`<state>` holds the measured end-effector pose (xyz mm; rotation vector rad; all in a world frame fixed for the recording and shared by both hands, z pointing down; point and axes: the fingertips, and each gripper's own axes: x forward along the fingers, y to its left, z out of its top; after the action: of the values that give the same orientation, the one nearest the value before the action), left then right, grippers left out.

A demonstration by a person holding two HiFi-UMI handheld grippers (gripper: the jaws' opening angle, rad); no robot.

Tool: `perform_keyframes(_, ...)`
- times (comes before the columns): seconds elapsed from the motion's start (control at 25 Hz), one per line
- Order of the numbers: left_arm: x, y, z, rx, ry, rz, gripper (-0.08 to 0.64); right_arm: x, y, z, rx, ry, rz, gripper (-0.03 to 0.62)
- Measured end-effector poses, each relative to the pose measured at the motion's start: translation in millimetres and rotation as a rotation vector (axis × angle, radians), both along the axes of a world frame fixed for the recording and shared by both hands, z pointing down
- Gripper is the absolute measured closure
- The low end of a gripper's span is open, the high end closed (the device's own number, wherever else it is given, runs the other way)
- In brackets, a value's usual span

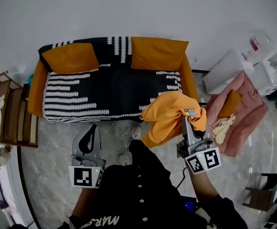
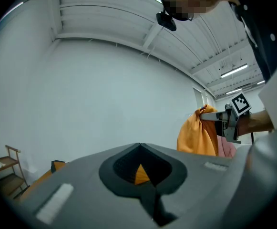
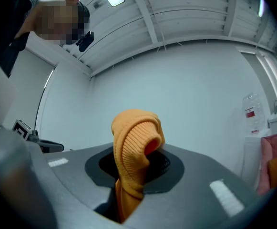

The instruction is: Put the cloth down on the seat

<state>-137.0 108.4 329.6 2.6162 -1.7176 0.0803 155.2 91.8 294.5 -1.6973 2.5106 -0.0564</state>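
An orange knitted cloth (image 1: 169,116) hangs bunched in my right gripper (image 1: 191,116), which is shut on it, above the floor just before the sofa's right front corner. In the right gripper view a fold of the cloth (image 3: 133,147) sticks up from between the shut jaws of the right gripper (image 3: 128,178). The sofa seat (image 1: 109,92) has a black and white striped cover and two orange cushions at the back. My left gripper (image 1: 89,136) is held low at the left, shut and empty, in front of the sofa. From the left gripper (image 2: 145,185) the hanging cloth (image 2: 198,135) shows at the right.
A wooden shelf (image 1: 9,113) stands left of the sofa. Right of it lie a pink blanket (image 1: 245,109) and a white box (image 1: 224,70). Pale shoes (image 1: 136,132) sit on the marble floor before the sofa. A dark chair (image 1: 264,194) is at bottom right.
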Motion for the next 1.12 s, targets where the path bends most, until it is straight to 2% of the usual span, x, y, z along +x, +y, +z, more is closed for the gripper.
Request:
perform_keyframes(0.32, -9.9, -63.2, 9.3, -0.016, -0.005, -0.037, 0.558, -7.6, -70.0, 15.4, -0.021, 0.011, -0.039, 0.483)
perform_keyframes(0.8, -6.0, -210.8, -10.3, 0.010, -0.021, -0.037, 0.558, -8.3, -215.5, 8.0, -0.009, -0.024, -0.056, 0.483)
perform_keyframes(1.12, 1.6, -283.8, -6.4, -0.014, -0.033, -0.060, 0.558, 1.8, -294.2, 6.9, -0.018, -0.023, -0.071, 0.483)
